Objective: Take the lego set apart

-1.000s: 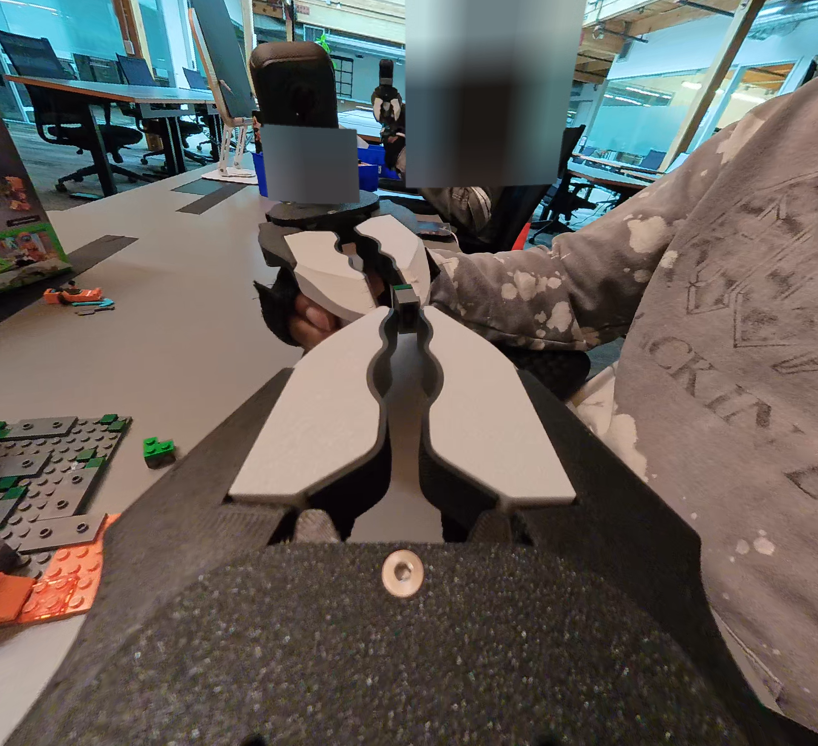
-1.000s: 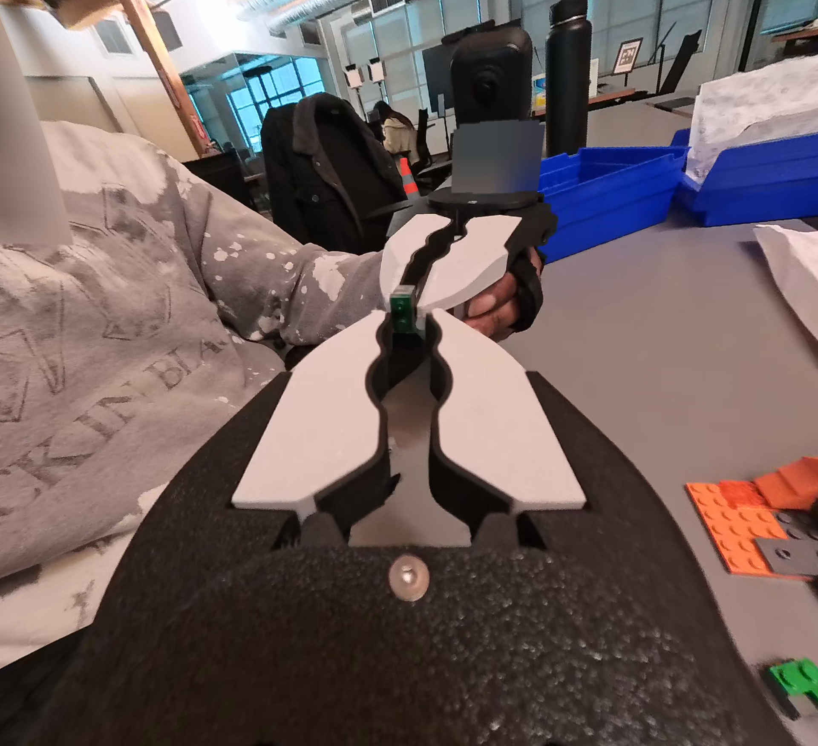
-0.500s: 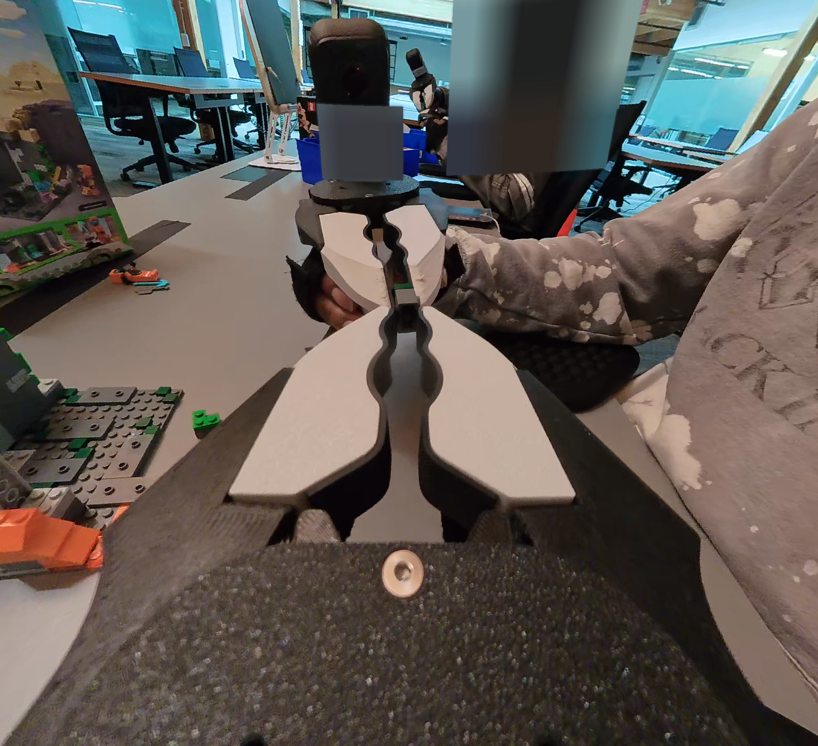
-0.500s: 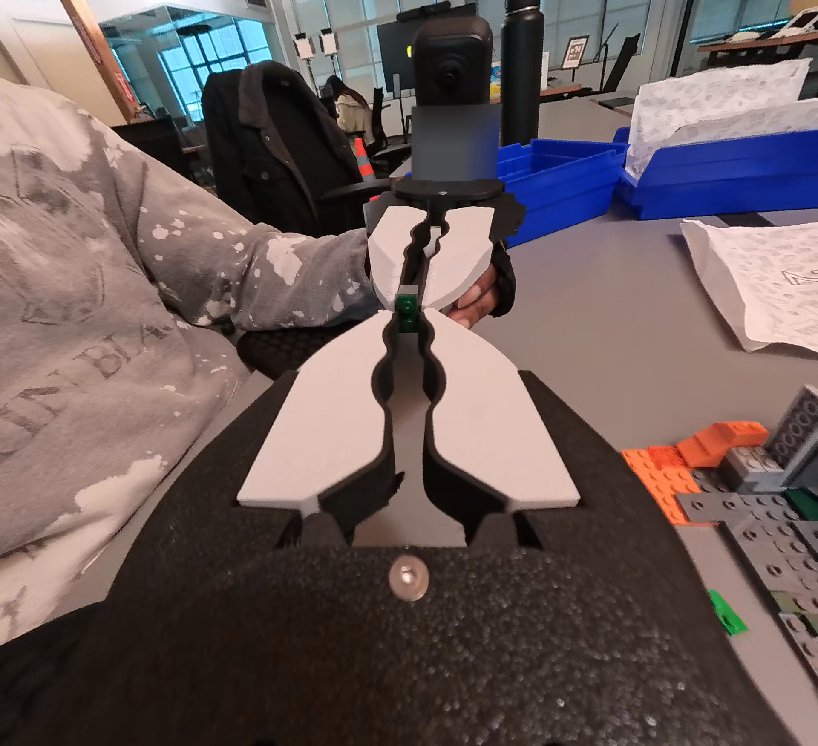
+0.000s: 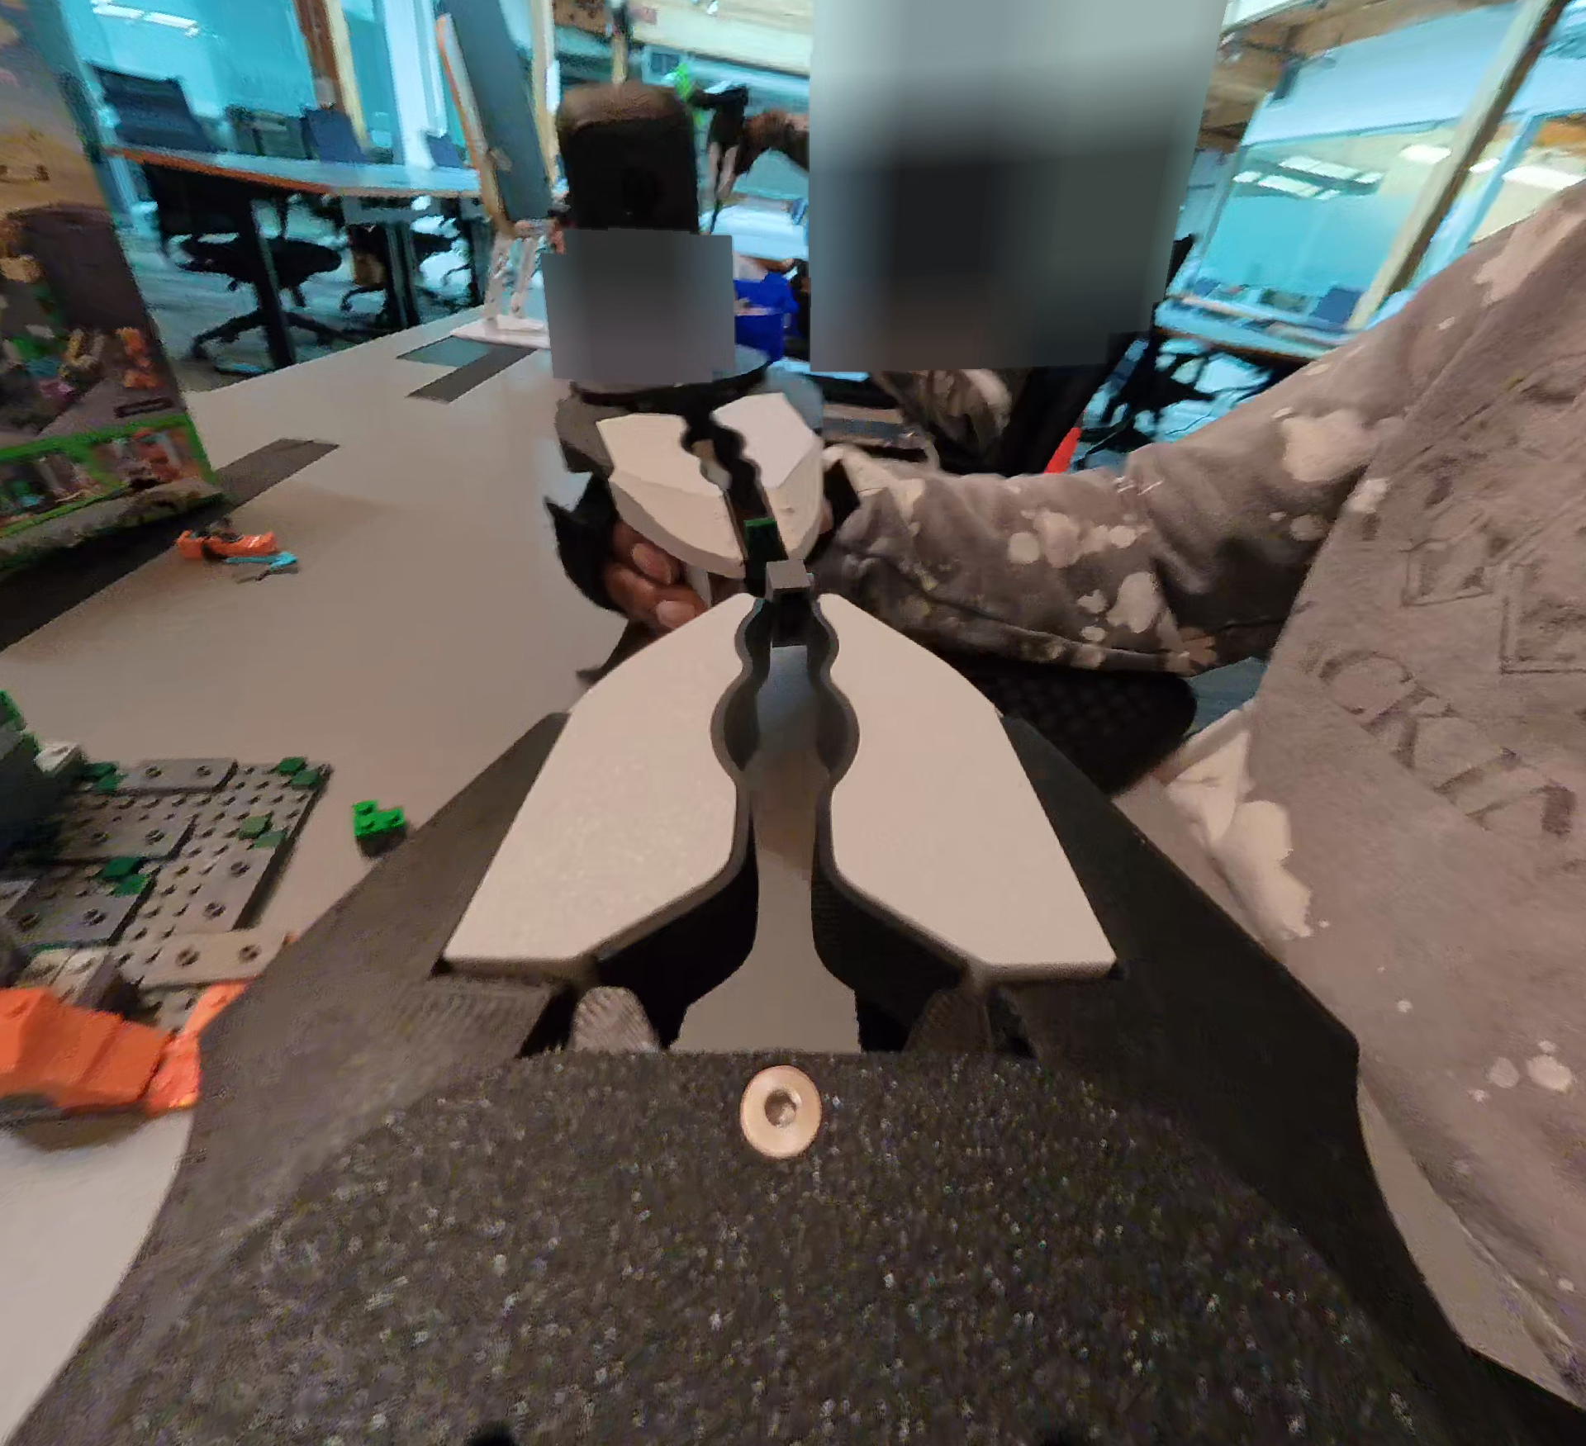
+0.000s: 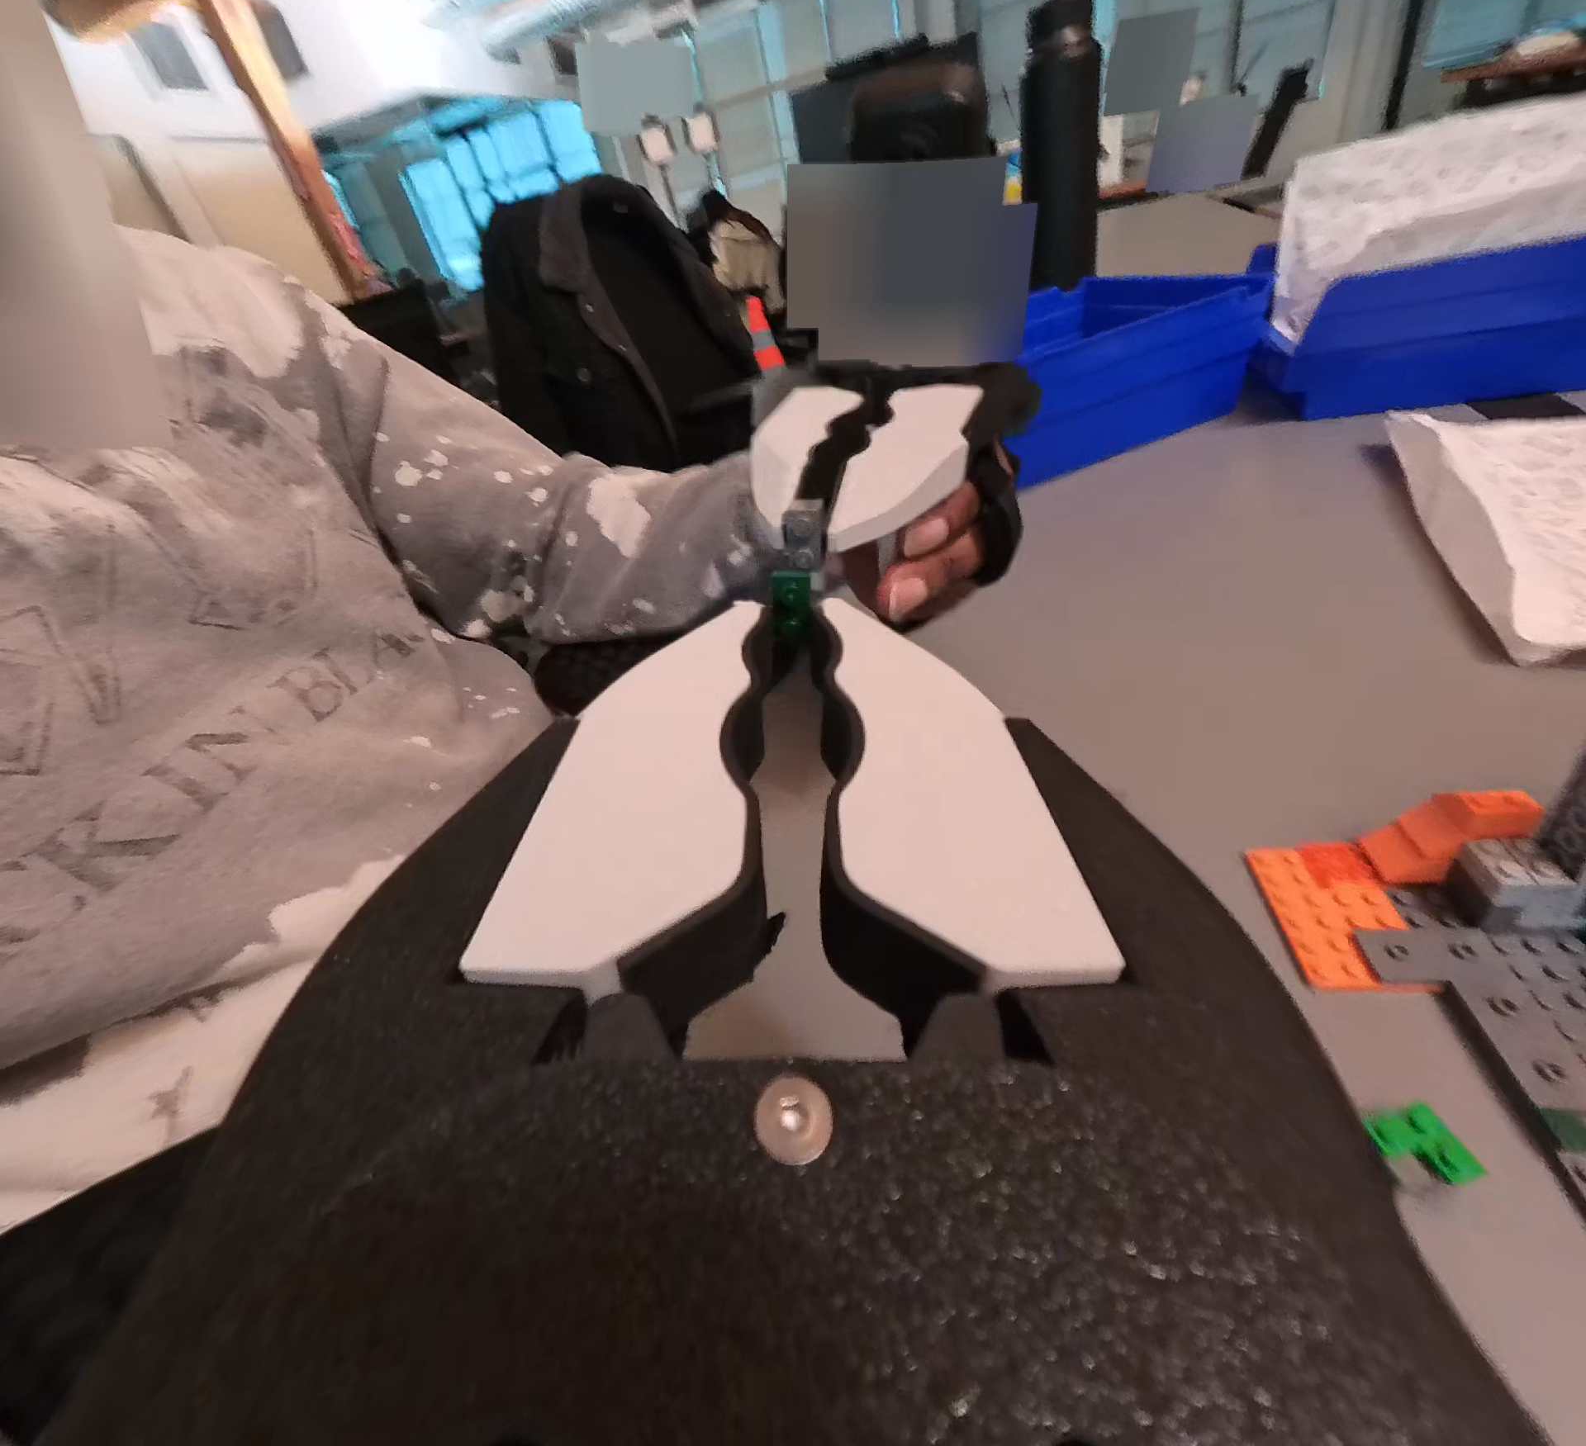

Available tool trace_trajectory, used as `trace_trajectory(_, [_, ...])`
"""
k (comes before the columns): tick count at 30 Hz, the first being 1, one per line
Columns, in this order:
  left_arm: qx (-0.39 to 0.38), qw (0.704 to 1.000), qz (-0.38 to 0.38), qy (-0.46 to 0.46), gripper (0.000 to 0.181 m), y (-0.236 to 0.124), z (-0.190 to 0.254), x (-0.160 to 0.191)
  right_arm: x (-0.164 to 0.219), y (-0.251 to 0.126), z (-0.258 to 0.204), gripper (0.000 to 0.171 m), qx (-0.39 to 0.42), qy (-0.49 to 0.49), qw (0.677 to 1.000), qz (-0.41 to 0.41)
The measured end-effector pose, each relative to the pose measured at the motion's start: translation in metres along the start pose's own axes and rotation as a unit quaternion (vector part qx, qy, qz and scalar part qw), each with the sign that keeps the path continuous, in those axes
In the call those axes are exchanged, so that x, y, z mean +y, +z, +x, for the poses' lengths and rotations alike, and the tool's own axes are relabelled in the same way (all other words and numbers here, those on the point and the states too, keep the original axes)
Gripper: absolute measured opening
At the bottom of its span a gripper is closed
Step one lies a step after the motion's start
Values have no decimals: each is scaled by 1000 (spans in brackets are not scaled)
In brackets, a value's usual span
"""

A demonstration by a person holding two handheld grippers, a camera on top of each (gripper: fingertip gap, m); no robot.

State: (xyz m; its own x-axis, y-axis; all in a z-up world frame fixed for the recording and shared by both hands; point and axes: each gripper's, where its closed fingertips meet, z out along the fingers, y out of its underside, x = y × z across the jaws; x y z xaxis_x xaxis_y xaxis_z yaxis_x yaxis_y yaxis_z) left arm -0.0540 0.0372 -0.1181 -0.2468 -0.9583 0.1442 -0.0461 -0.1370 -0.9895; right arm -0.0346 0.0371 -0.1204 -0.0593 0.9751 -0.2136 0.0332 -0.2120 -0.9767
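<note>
1. At the far left of the left wrist view, a lego box [image 5: 77, 375] is standing on the desk [image 5: 412, 633], with the grey studded baseplate [image 5: 172, 838] lying nearer, beside an orange piece [image 5: 77, 1053] at the picture's edge.
2. A small green brick [image 5: 378, 820] is sitting alone just right of the baseplate's edge, with bare desk opening beyond it.
3. The left tongs [image 5: 785, 598] are sitting nearly closed, pinching a small grey piece [image 5: 787, 577] at their tips, raised above the desk near its front edge.
4. The right tongs [image 6: 794, 615] are likewise nearly closed, gripping a small green piece [image 6: 791, 605]; the two pieces are meeting tip to tip, and whether they are joined is unclear.
5. To the right, blue bins [image 6: 1201, 349] are lining the desk's far side.
</note>
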Motion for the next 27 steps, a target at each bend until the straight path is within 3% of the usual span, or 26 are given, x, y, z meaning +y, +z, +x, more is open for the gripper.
trace_trajectory(4, [-89, 990, -104, 29, 8, 5, -30, 39, 39, 2, 28, 14, 79, 1, 991, -106])
trace_trajectory(8, [-120, 977, -174, 39, 8, 4, -44, 69, 65, 1, 44, 20, 119, -2, 978, -169])
trace_trajectory(19, [-138, 965, -217, 56, 9, 2, -51, 86, 71, 4, 44, 24, 125, -10, 974, -186])
trace_trajectory(22, [-146, 959, -233, 60, 23, 1, -54, 93, 74, 4, 46, 24, 129, -9, 972, -197])
trace_trajectory(27, [-161, 956, -235, 64, 22, -4, -60, 93, 80, 3, 49, 24, 138, -8, 967, -213])
